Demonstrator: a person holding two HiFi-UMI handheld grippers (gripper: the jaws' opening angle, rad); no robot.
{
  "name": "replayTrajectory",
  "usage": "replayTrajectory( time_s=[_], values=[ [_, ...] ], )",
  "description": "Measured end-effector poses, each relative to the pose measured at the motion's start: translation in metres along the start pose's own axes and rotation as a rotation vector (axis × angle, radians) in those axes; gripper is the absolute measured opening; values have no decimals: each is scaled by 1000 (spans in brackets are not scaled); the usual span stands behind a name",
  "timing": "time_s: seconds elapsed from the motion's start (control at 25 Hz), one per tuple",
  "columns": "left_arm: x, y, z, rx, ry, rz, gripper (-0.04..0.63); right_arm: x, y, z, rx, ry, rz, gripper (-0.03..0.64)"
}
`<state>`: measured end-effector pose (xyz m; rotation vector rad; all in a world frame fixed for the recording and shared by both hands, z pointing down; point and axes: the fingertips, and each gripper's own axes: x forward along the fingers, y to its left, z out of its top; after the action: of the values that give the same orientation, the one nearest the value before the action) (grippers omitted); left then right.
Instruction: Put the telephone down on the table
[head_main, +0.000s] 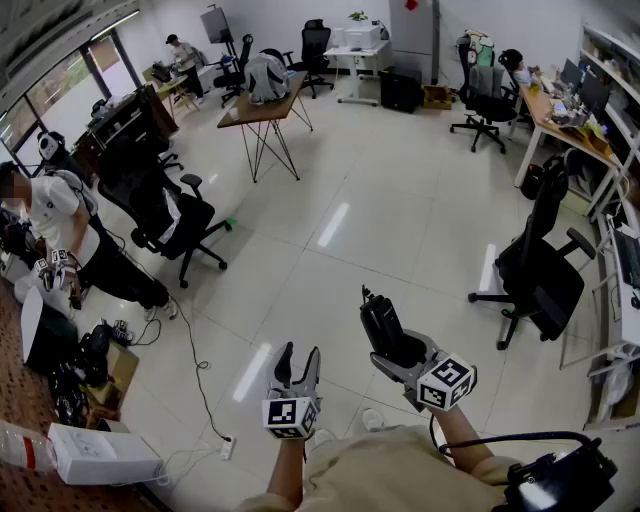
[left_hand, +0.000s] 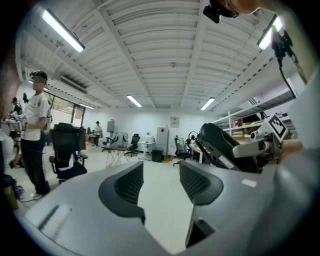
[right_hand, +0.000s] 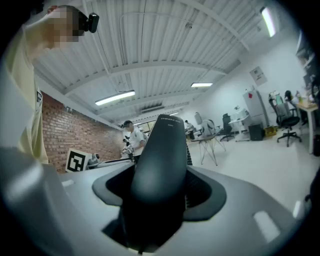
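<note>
Open office with a pale tiled floor (head_main: 330, 230) under strip lighting. Noted a wooden trestle desk (head_main: 262, 108) well away across the room, and a black swivel chair (head_main: 165, 215) nearer, to the left. Found no desk beneath either tool in the head view, only bare floor.

Observed the right hand-held gripper (head_main: 400, 352) clamped on the telephone (head_main: 378, 318), a black handset standing up out of the jaws. Placed the handset in mid-air in front of the person, well apart from any surface. Recorded a coiled cord (left_hand: 212, 159) hanging from it in the left gripper view. Observed the left hand-held gripper (head_main: 298, 358) near the right one, jaws parted, nothing between them.

Judged as the carrying step: telephone grasped, not yet set down. Next move calls for bringing the handset over a desk, lowering it to rest flat, then parting the jaws. Advised watching the cord for snagging.
</note>
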<state>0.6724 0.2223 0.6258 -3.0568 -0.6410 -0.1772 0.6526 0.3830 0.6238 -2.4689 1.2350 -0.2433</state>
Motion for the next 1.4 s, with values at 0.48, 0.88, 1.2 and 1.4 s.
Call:
replayTrajectory(
  time_s=[0.48, 0.88, 1.2, 1.4],
  values=[
    [-238, 121, -22, 65, -43, 584, 229, 132, 203, -91, -29, 93, 658, 290],
    [-587, 123, -38, 97, -129, 1213, 229, 143, 515, -176, 109, 232, 1284, 290],
    [-837, 73, -49, 35, -87, 1525, 229, 83, 756, -246, 159, 425, 1561, 290],
    [-957, 30, -65, -4, -110, 1734, 229, 38, 874, -301, 122, 541, 1749, 291]
  ],
)
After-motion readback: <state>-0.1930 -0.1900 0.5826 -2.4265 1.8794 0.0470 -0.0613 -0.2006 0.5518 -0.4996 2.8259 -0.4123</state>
